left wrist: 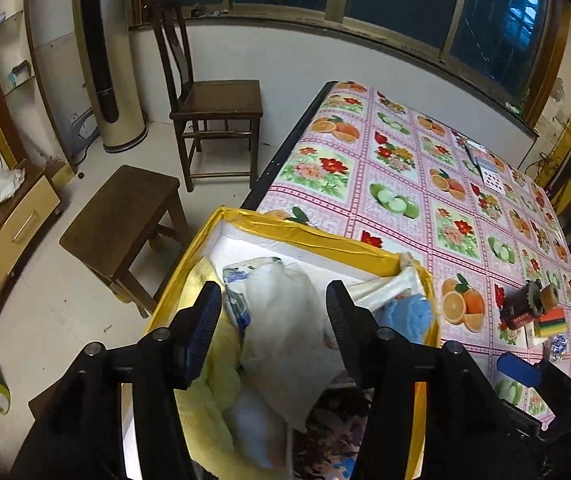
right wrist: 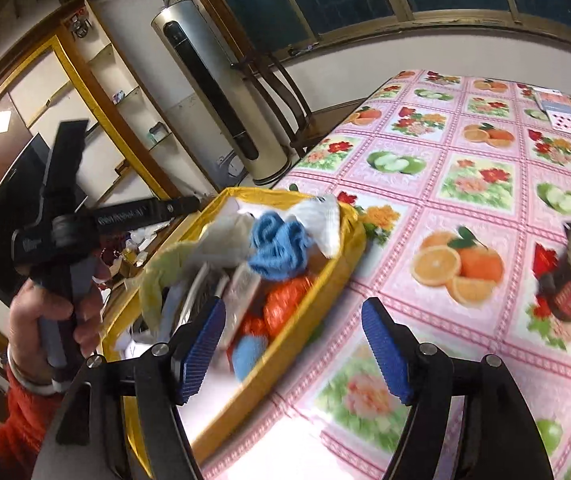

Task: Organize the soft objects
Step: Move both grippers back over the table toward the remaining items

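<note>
Both claws are gaping with nothing between their blue ribbed pads: the left gripper (left wrist: 273, 330) is hanging over the yellow-taped white foam box (left wrist: 305, 236), and the right gripper (right wrist: 291, 346) is hovering over the box's near wall and the fruit-and-flower pink tablecloth (right wrist: 481, 216). That box is sitting at the table's left corner, beside open floor. Broad bare cloth is lying ahead of the right claw. Inside the box, a white gauzy cloth (left wrist: 285, 320), a crumpled blue knitted towel (right wrist: 281, 248), a pale yellow cloth (left wrist: 221, 364) and an orange bundle (right wrist: 285, 304) are piling up. A dark red toy engine (left wrist: 525, 308) and striped sponges (left wrist: 549, 322) are standing well right of it. A dark wooden stool (left wrist: 125, 216) is crowding the box's floor side.
</note>
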The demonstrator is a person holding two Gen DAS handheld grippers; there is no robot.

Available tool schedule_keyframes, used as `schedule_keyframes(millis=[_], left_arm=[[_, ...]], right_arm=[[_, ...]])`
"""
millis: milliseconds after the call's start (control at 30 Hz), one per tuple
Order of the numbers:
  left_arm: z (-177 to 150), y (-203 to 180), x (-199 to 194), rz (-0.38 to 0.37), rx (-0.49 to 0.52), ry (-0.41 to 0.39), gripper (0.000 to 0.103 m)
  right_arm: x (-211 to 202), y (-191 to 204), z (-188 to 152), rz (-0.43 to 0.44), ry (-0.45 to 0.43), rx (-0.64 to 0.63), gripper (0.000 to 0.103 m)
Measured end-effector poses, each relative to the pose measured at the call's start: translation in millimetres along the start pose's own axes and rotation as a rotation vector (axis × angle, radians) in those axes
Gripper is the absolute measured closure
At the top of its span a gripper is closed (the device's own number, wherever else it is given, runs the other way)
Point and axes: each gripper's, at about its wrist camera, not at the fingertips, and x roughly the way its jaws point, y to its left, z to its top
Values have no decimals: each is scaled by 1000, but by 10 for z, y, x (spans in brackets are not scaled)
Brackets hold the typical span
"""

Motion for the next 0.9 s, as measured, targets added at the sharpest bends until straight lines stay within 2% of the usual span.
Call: schedule_keyframes(millis=[67,167,233,267,333,433,500,667,800,900], left_arm=[[-31,-158,-103,-37,27,-9,42],[-116,-485,-248,-105,78,-16,40],[-182,-759,-332,-151,129,-18,40],[-218,-905,-363,-182,151,-17,39],[-302,-1236,-382,-245,205,2,35],[-437,-1726,-340,-308,296,33,35],[-543,-2053,-309,-329,359,50,35],[-752,-2651,-223,-395,468,82,35],[-871,-2968,-152,-418,525,103,35],[-889,-3211,-104,-475,572,114,35]], right_arm=[[-264,-120,-58,-30,-49,17,30],[-970,-422,-73,-155,-218,57,30],[-1511,-621,-150,-272,-340,73,18],[-1680,-702,-191,-312,-363,76,8],[-1960,-895,-310,-420,-365,86,6],[-2161,-1220,-500,-496,-341,133,6],[-2254,-1437,-630,-501,-336,199,6],[-2325,-1881,-973,-403,-329,361,6],[-2329,-1936,-1071,-408,-316,361,6],[-2353,-1968,-1090,-408,-310,355,6]])
